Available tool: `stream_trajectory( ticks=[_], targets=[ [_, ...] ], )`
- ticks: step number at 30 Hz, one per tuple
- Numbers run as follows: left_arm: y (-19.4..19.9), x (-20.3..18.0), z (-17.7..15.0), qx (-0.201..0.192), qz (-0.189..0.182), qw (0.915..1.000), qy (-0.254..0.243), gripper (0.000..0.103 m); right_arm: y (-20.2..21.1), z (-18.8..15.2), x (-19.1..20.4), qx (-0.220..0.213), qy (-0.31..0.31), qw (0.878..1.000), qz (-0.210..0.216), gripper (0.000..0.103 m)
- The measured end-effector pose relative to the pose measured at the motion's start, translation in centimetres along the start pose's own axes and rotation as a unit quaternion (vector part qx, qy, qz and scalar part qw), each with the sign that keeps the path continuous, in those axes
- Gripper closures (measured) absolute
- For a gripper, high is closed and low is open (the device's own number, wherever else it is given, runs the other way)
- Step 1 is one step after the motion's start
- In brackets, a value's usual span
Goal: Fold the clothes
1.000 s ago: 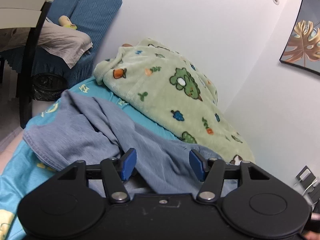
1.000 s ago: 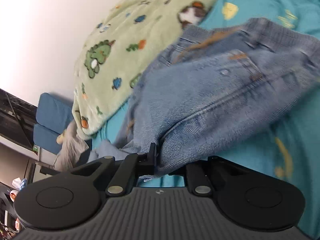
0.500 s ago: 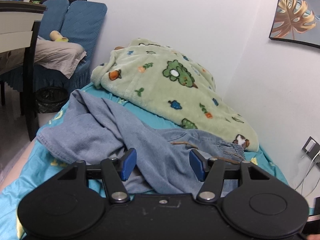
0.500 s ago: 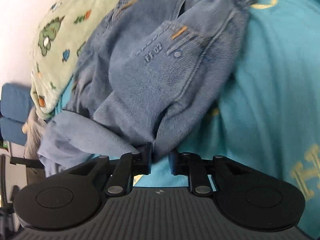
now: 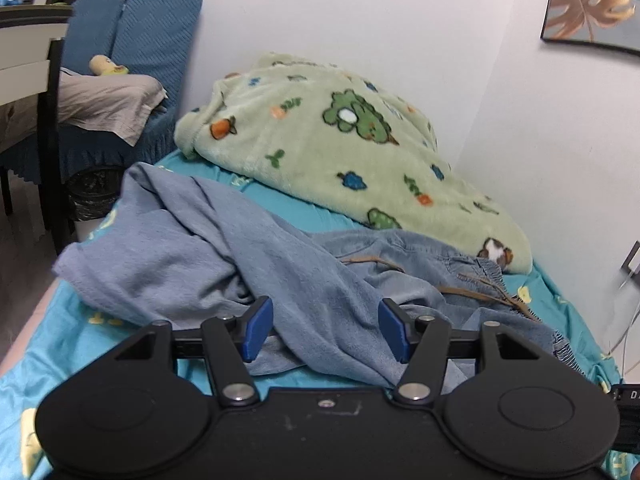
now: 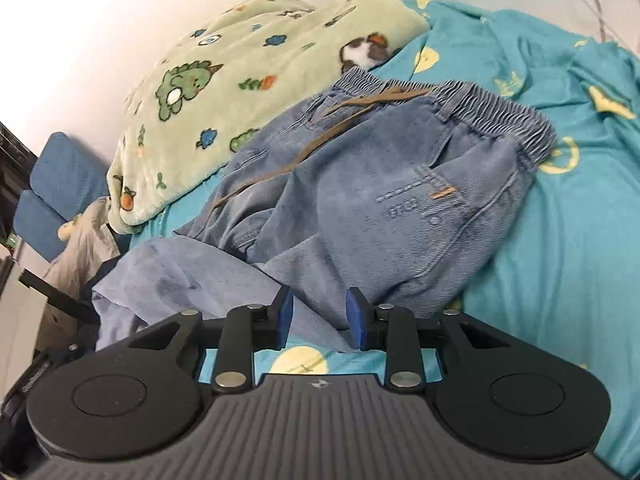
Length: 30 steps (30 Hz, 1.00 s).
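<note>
A pair of blue denim trousers (image 6: 400, 184) is lying crumpled on a bed with a teal sheet (image 6: 560, 208), its elastic waistband facing the far end. A lighter blue garment (image 5: 192, 248) is lying bunched across the trouser legs. Behind both, a green fleece blanket (image 5: 340, 140) with dinosaur prints is sitting heaped against the white wall. The left gripper (image 5: 325, 334) is hovering low over the lighter garment, its blue pads wide apart. The right gripper (image 6: 320, 318) is sitting at the trouser hem, pads parted and gripping nothing.
</note>
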State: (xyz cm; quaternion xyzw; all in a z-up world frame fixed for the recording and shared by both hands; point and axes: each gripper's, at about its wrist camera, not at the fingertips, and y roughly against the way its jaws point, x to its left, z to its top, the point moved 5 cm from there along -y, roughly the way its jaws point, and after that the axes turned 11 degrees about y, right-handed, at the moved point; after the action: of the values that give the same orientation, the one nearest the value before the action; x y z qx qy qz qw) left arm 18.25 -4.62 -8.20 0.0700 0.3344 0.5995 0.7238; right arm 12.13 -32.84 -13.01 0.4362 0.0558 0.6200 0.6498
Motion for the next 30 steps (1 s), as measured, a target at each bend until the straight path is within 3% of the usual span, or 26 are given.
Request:
stream_trajectory(
  ticks=[5, 11, 15, 20, 21, 23, 25, 30],
  targets=[
    [-4.1, -3.2, 0.2, 0.001, 0.026, 0.9968, -0.075, 0.049, -1.3, 0.7, 0.0, -0.007, 0.010, 1.000, -0.009, 0.071],
    [-11.6, -5.8, 1.5, 0.000, 0.074, 0.9868, -0.144, 0.049, -2.9, 0.9, -0.4, 0.005, 0.008, 1.000, -0.005, 0.070],
    [-17.3, -5.5, 1.9, 0.028, 0.128, 0.9781, -0.162, 0.053, -4.2, 1.1, -0.7, 0.014, -0.002, 1.000, 0.005, 0.066],
    [-22.2, -4.0, 0.8, 0.077, 0.201, 0.9601, -0.178, 0.057, -5.7, 1.3, -1.5, 0.022, -0.014, 1.000, 0.004, 0.065],
    [-22.5, -3.8, 0.6, 0.078, 0.209, 0.9570, -0.185, 0.061, -6.0, 1.3, -1.7, 0.023, -0.016, 1.000, 0.003, 0.065],
    [-21.9, -4.0, 0.4, 0.072, 0.212, 0.9551, -0.195, 0.087, -6.6, 1.2, -1.8, 0.024, -0.010, 1.000, 0.001, 0.065],
    [-21.1, -3.8, 0.5, 0.073, 0.211, 0.9567, -0.187, 0.099, -7.0, 1.1, -1.9, 0.030, -0.007, 1.000, 0.000, 0.065],
    [-15.5, -4.4, 2.2, 0.029, 0.184, 0.9700, -0.156, 0.101, -6.9, 1.0, -1.5, 0.026, 0.008, 1.000, 0.005, 0.065]
  ],
)
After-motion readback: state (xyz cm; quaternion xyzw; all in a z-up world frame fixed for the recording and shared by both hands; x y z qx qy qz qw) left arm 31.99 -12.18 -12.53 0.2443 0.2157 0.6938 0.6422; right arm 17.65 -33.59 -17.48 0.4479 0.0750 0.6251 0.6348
